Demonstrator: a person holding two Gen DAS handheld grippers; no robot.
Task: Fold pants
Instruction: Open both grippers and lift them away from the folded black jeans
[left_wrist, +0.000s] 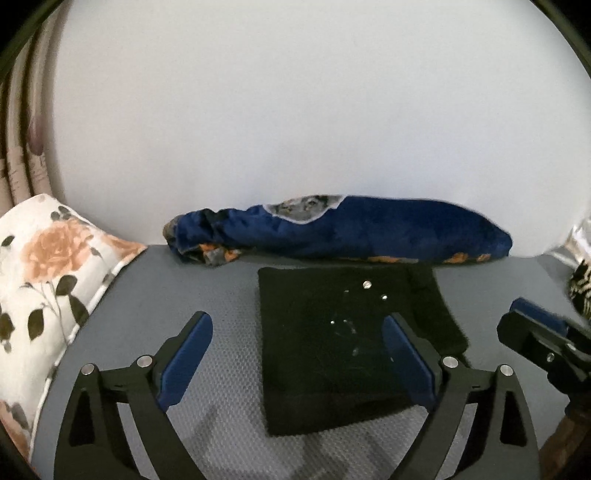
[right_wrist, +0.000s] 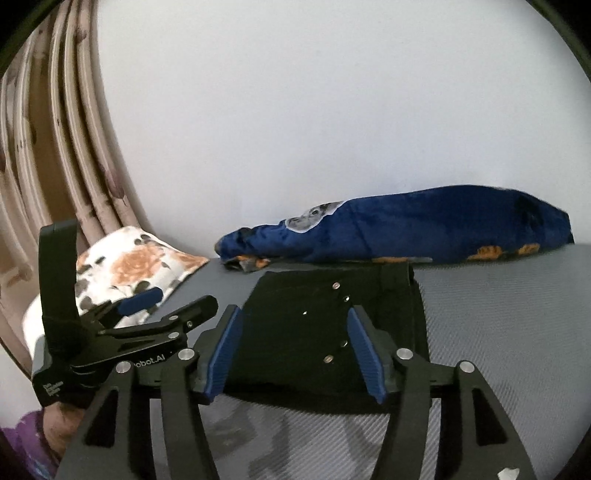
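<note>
Pants (left_wrist: 332, 347), black, lie folded into a compact rectangle on the grey bed (left_wrist: 221, 369) before a rolled blue blanket (left_wrist: 351, 232). Left hand-held gripper (left_wrist: 295, 358) and right hand-held gripper (right_wrist: 295, 350) hover wide apart, empty; a careless fingertip could snag and unfold the top layer.

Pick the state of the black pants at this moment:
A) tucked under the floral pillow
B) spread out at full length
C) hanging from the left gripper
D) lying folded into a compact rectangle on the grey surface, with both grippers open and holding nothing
D: the black pants lie folded flat on the grey surface, while the left gripper and the right gripper both stand with jaws apart, gripping nothing.
</note>
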